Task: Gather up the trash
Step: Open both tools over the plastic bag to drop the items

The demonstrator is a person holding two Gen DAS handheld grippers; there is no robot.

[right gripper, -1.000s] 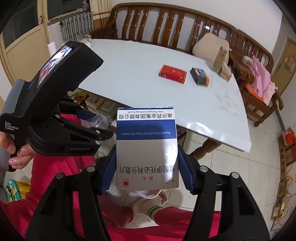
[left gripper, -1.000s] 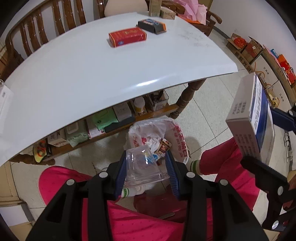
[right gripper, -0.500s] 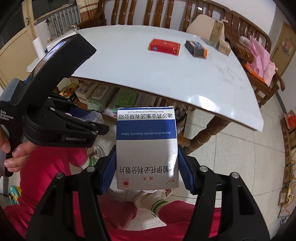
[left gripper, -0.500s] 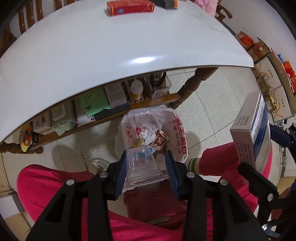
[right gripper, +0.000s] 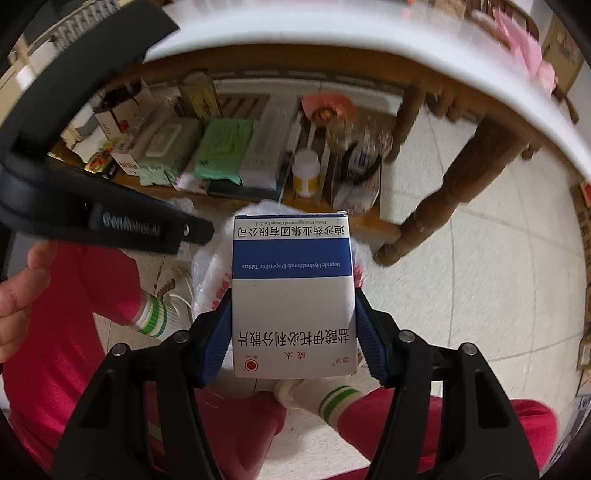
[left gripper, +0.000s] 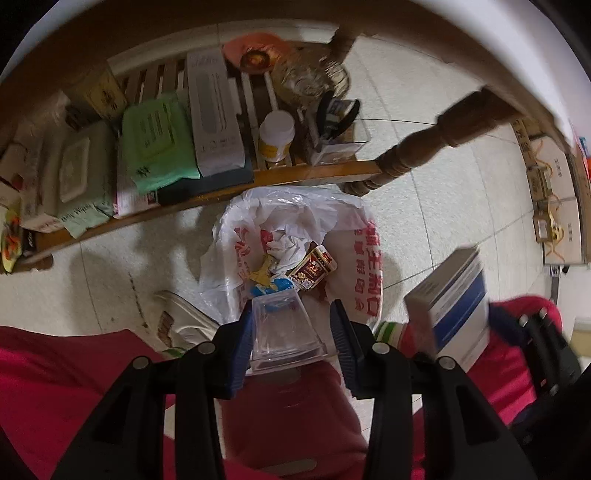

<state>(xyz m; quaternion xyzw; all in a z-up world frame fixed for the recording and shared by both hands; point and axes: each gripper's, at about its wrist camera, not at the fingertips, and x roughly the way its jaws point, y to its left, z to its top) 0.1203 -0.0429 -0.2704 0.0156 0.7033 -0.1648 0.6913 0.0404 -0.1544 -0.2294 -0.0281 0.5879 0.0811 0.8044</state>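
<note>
My left gripper [left gripper: 291, 332] is shut on a clear plastic cup [left gripper: 282, 328], held just above and at the near rim of a white plastic trash bag [left gripper: 354, 236] on the floor. Crumpled paper and wrappers [left gripper: 295, 258] lie inside the bag. In the right wrist view my right gripper [right gripper: 293, 332] is shut on a white and blue medicine box [right gripper: 291, 291], which hides most of the bag [right gripper: 208, 273] behind it. The same box [left gripper: 454, 302] shows at the right of the left wrist view, beside the bag.
A low wooden shelf [left gripper: 314, 173] under the white table [right gripper: 332, 33] holds packets, boxes and a white bottle [left gripper: 275, 134]. A turned table leg [left gripper: 424, 147] stands right of the bag. The person's pink trouser legs [left gripper: 288, 417] and socked feet [right gripper: 328, 398] flank the bag on tiled floor.
Both grippers have dropped from above the tabletop to below its edge, closer to the bag, each still holding its item. The table top items have left the view.
</note>
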